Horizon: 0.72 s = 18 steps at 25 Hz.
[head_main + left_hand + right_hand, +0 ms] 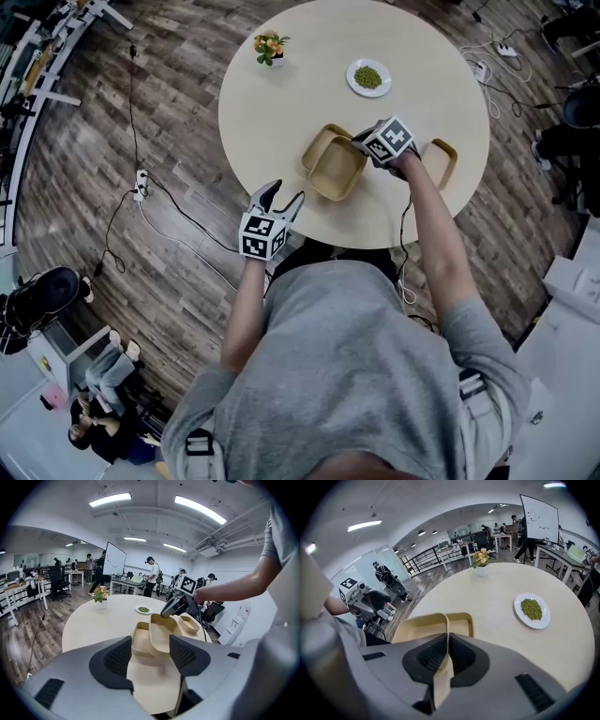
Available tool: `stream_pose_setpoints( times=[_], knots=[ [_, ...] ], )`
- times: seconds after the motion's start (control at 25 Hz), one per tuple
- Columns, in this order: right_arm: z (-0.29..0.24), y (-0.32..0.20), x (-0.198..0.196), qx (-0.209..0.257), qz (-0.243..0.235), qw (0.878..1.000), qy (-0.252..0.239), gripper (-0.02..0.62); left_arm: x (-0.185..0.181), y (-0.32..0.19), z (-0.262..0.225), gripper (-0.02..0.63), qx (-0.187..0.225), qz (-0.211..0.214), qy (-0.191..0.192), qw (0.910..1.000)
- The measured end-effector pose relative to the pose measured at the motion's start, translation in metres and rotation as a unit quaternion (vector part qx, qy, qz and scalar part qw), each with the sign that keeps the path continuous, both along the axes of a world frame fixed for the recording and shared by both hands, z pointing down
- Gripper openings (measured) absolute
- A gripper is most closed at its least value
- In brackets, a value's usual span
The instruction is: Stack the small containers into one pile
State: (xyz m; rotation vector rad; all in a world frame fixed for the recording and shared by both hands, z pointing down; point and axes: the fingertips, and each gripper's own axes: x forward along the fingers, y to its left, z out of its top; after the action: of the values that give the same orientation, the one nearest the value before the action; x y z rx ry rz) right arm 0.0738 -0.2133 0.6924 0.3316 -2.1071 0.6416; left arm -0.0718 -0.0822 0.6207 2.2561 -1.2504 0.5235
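Three small tan containers are on the round table (281,103). My right gripper (361,142) is shut on the rim of one container (337,171), holding it tilted over a second container (317,145) that lies on the table. In the right gripper view the pinched rim (446,634) runs between the shut jaws of the right gripper (447,649), with the second container (461,619) behind. The third container (440,161) lies to the right. My left gripper (283,200) is open and empty at the table's near edge; its view shows the held container (164,632) beyond the left gripper (150,652).
A white plate of green peas (368,78) and a small flower pot (270,47) stand on the far half of the table. Cables and a power strip (141,183) lie on the wooden floor. People and desks stand in the room behind.
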Motion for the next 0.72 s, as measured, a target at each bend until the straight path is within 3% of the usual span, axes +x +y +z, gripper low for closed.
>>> stream_pose_setpoints(
  times=[0.72],
  knots=[
    [0.02, -0.044, -0.018, -0.037, 0.028, 0.999, -0.014, 0.017, -0.02, -0.013, 0.01, 0.267, -0.015, -0.015, -0.002, 0.9998]
  ],
)
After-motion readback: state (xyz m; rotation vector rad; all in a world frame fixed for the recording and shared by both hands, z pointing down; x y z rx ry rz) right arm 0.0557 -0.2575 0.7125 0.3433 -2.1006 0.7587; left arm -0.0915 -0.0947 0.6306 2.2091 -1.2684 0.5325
